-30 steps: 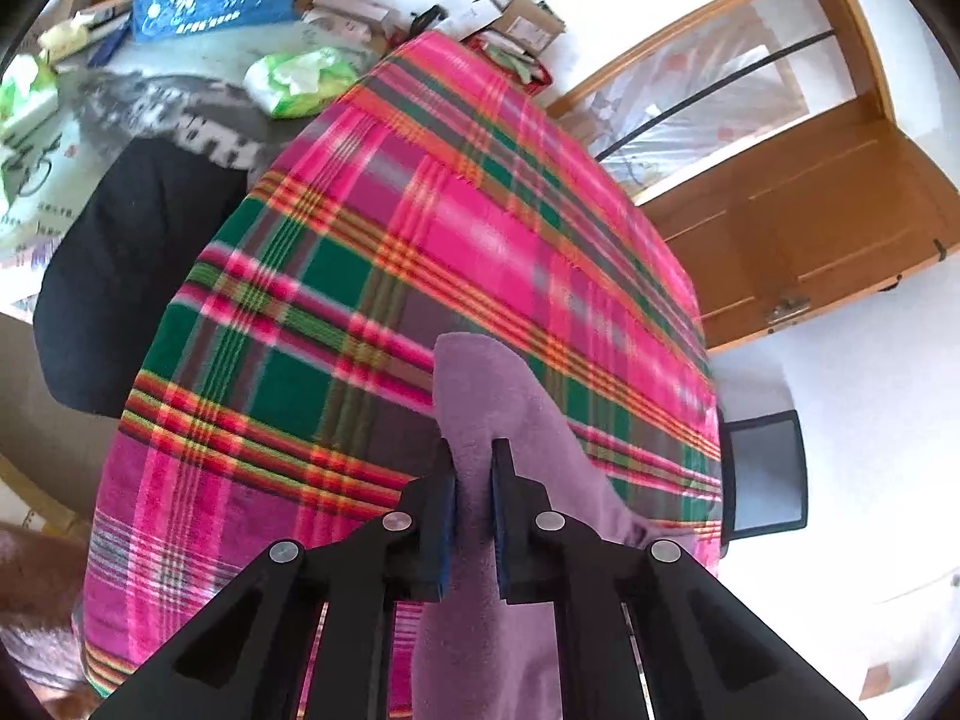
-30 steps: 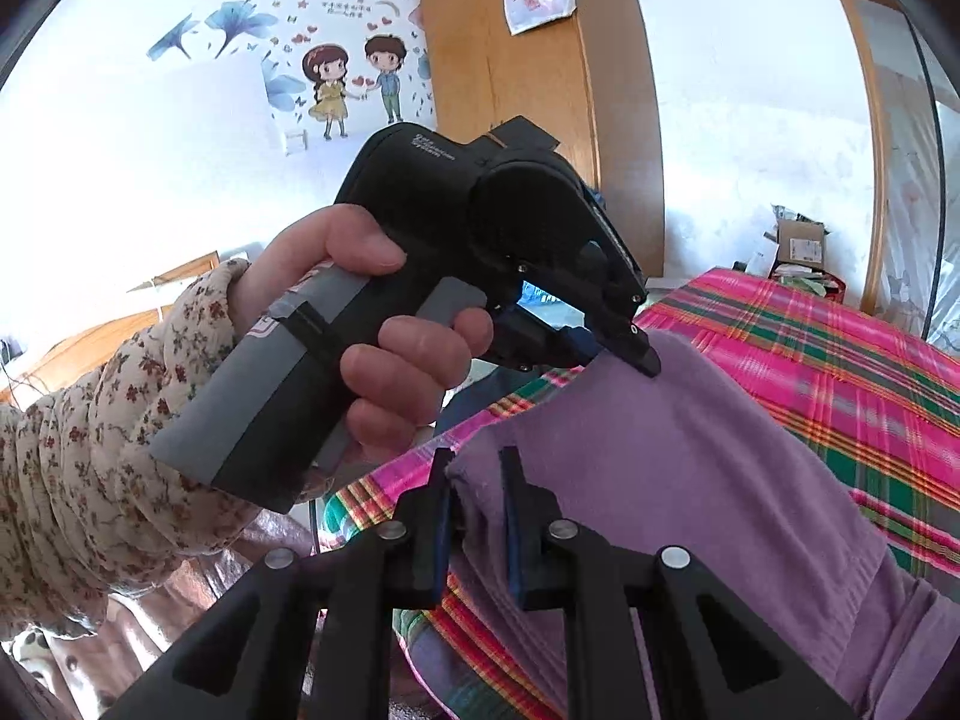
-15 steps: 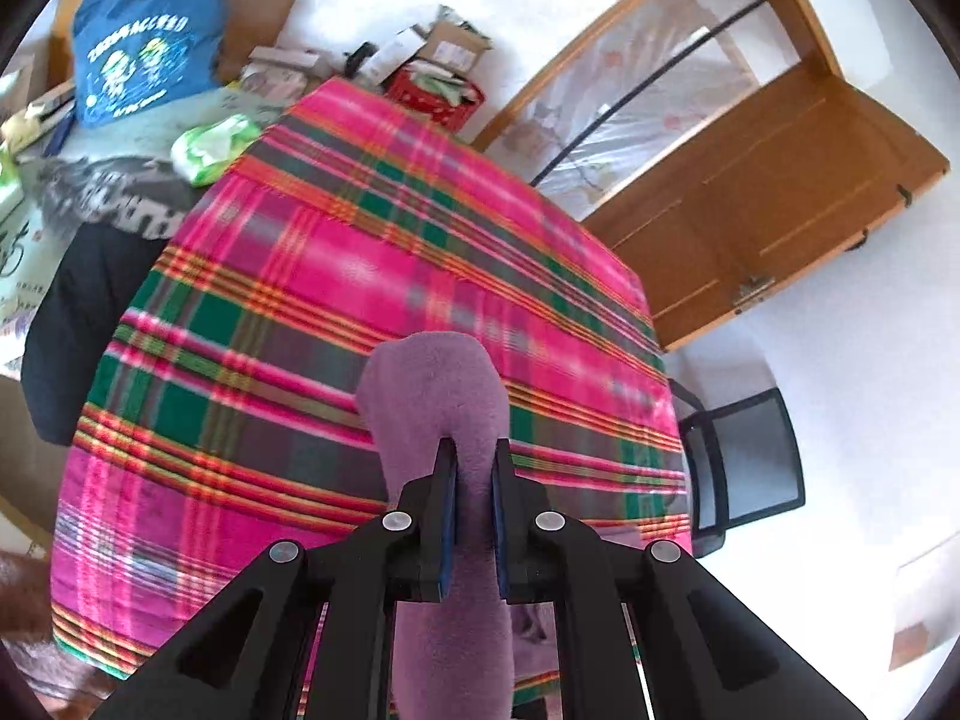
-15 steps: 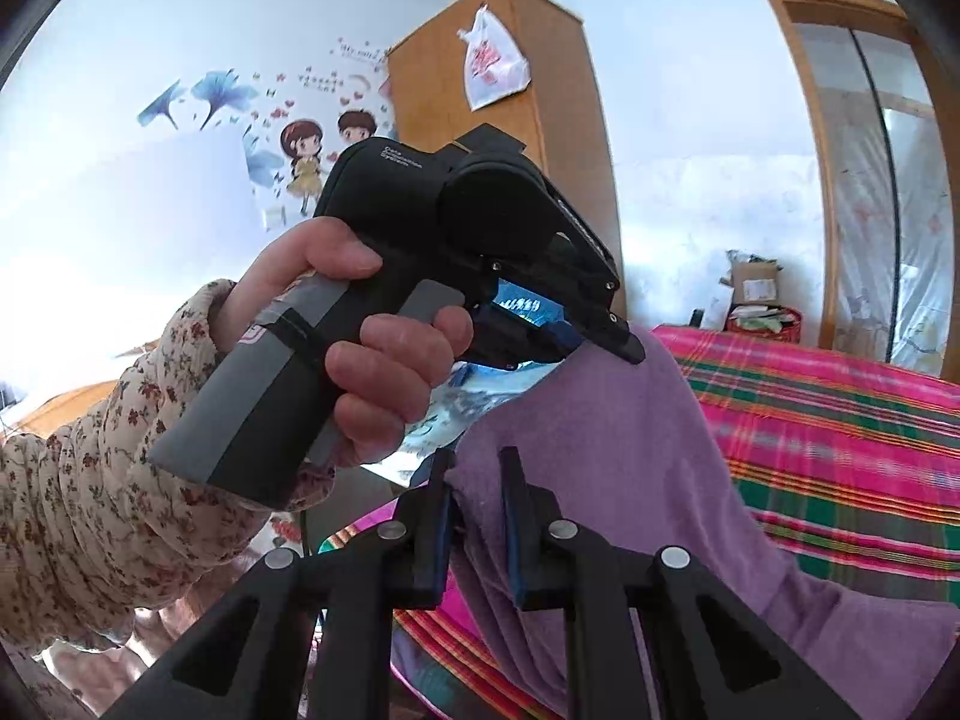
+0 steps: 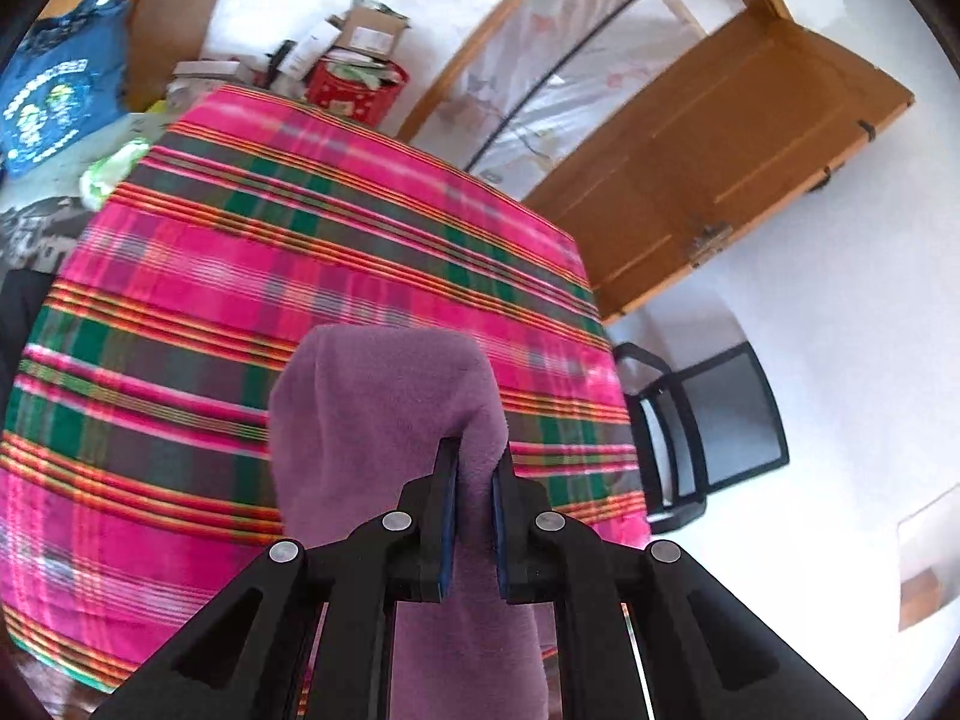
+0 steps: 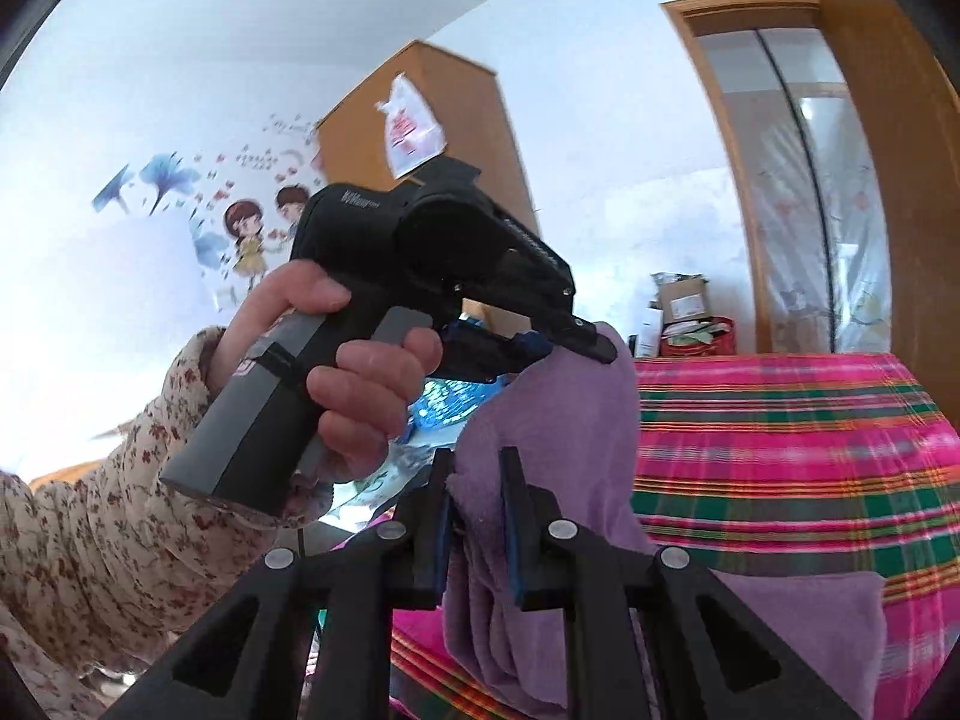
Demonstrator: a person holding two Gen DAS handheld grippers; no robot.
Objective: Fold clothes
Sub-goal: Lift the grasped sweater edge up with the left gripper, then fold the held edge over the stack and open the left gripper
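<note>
Above plaid bed (image 5: pixel 240 276): two tools, left tool (image 5: pixel 474 480) and right tool (image 6: pixel 474 492), each clamping one purple garment (image 5: pixel 384 396).

We see the purple garment (image 5: pixel 384 396) as soft, matt fleece with a fuzzy nap. The plaid blanket (image 5: pixel 240 276) looks woven and slightly brushed. The door (image 5: pixel 738 168) is smooth varnished wood (faintly glossy). Our left gripper (image 5: pixel 474 480) is matt black plastic with shiny metal screw heads.
</note>
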